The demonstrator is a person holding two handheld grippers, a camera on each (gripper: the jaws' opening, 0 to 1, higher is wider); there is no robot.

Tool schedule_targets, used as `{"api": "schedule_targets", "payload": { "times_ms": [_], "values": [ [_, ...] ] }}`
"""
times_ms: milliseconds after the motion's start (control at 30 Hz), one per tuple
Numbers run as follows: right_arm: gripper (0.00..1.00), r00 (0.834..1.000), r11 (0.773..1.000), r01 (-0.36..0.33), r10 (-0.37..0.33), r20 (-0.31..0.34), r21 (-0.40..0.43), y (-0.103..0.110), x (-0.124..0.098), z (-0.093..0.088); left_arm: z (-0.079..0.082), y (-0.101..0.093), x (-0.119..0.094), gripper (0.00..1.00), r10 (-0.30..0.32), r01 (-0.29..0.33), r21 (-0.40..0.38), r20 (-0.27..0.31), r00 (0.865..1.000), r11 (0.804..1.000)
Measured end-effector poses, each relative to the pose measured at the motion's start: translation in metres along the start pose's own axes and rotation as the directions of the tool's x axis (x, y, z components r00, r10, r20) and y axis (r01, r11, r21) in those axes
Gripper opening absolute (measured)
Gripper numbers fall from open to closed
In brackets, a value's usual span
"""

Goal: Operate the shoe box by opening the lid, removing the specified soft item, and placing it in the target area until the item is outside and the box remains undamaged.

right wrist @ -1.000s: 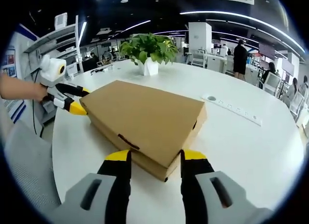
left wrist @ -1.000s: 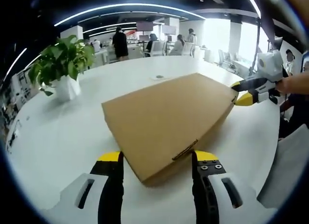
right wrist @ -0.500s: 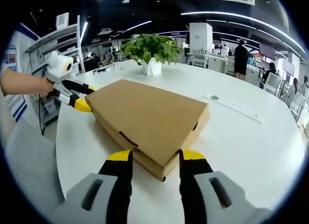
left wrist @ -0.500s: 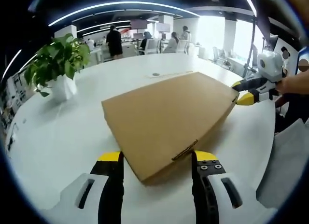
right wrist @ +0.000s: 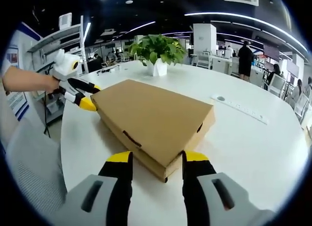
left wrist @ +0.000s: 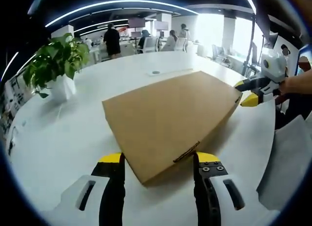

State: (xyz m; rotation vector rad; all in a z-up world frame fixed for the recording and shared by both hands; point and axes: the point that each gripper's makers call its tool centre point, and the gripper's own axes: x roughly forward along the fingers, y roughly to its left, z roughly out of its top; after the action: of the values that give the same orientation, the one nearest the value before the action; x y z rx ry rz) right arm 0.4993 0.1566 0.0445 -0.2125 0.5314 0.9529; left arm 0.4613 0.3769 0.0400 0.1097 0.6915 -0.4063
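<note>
Cardboard, plain brown and closed, makes up the shoe box [left wrist: 170, 121] that lies flat on the white counter [left wrist: 63, 138] in the left gripper view. The left gripper [left wrist: 158, 160] sits low at the box's near corner, its 2 yellow-tipped jaws spread wide on either side of that corner and holding nothing. At the far right corner the right gripper [left wrist: 246, 92] comes in with a hand [left wrist: 295, 84] behind it; its tips are at the box's edge, touching or just beside it, and how far its jaws are parted I cannot tell from here. A potted plant [left wrist: 53, 65] stands well apart on the left.

In the right gripper view, the same shoe box [right wrist: 156, 121] is seen from the opposite end, lid down, with a dark slot on the side wall. The right gripper [right wrist: 156, 160] straddles the near corner, jaws wide open and empty. The left gripper [right wrist: 87, 97] reaches the far left corner, held by a hand [right wrist: 48, 82]. The potted plant [right wrist: 158, 53] stands beyond the box.

The soft item is presumably inside, unseen. The main risk, I judge, is tearing or creasing the lid if 1 corner is pried up while the other end is pinned, or the light box sliding across the smooth counter when pushed.
</note>
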Motion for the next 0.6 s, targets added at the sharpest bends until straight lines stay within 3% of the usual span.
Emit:
{"api": "schedule_targets", "payload": {
  "times_ms": [600],
  "values": [
    [0.36, 1.0, 0.999, -0.03, 0.03, -0.002, -0.02, 0.027, -0.002, -0.003, -0.015, 0.008, -0.016, 0.56, -0.014, 0.014, 0.011, -0.015, 1.0, 1.0]
  ]
}}
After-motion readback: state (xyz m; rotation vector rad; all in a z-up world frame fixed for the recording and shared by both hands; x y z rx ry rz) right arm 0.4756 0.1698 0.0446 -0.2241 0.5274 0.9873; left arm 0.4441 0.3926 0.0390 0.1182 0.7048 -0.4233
